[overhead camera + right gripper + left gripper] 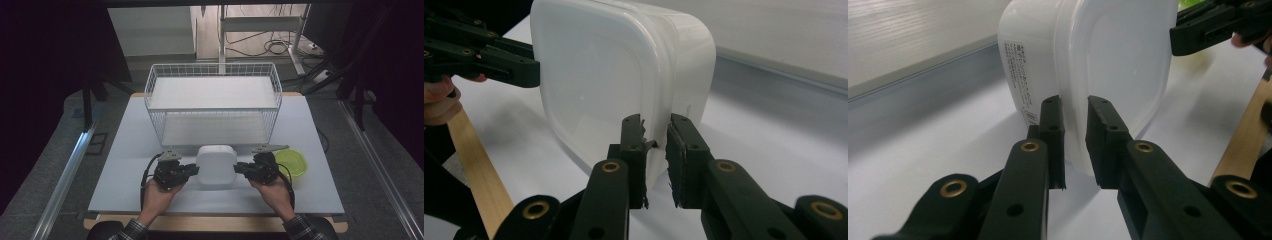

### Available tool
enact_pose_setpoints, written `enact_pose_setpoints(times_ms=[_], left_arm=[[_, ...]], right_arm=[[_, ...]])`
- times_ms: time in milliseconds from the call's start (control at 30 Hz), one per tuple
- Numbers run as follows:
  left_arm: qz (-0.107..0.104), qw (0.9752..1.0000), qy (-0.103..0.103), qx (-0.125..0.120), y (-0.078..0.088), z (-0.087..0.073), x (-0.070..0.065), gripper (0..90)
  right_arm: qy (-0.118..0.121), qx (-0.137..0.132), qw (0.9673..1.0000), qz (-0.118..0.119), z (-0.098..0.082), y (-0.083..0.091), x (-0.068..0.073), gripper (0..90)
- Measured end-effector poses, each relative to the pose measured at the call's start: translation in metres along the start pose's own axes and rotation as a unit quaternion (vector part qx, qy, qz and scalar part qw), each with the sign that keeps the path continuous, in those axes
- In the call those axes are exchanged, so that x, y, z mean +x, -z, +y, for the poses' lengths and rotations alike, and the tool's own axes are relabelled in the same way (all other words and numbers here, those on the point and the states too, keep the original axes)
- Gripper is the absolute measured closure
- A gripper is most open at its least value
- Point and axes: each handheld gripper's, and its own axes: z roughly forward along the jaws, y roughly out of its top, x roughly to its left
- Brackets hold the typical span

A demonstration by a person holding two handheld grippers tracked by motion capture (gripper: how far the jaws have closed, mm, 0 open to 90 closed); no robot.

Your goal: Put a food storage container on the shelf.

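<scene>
White lidded container [216, 165] sits low centre of high view, on white table [125, 150], just in front of wire basket [213, 102]. Your left gripper [192, 170] clamps container's left rim; in left gripper view pads [1053, 135] pinch lid edge. Your right gripper [241, 169] clenches opposite rim, pads [680, 150] pressed on edge. Green bowl [292, 162] lies right of right gripper, lower right of frame, near table edge.

**Black grippers and checked sleeves**

The person is wearing dark checked sleeves. Each hand is carrying a black gripper: the left gripper [192, 170] and the right gripper [241, 168]. Shiny brass rings are sitting in the long black jaws. Black cables are looping off behind. A grey three-cornered plate is topping each one.
</scene>
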Motion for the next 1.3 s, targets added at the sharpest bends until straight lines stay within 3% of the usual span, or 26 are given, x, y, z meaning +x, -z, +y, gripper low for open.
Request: enact_pose_setpoints(times_ms=[300, 667, 1033, 1300], left_arm=[[-0.003, 0.9999, 0.003, -0.013, 0.007, 0.004, 0.001, 78.5], [0.006, 0.9997, -0.003, -0.021, 0.014, 0.015, 0.0, 78.2], [0.021, 0.9985, -0.021, -0.046, 0.03, 0.037, -0.002, 78.2], [0.033, 0.9973, -0.033, -0.057, 0.044, 0.06, -0.003, 78.2]], right_arm=[[0.02, -0.033, 0.9993, 0.002, 0.005, 0.007, 0.006, 78.9], [0.034, -0.047, 0.9983, 0.001, 0.016, 0.012, 0.011, 79.1], [0.058, -0.071, 0.9957, -0.012, 0.041, 0.024, 0.02, 79.2], [0.065, -0.085, 0.9943, -0.007, 0.063, 0.032, 0.022, 79.1]])
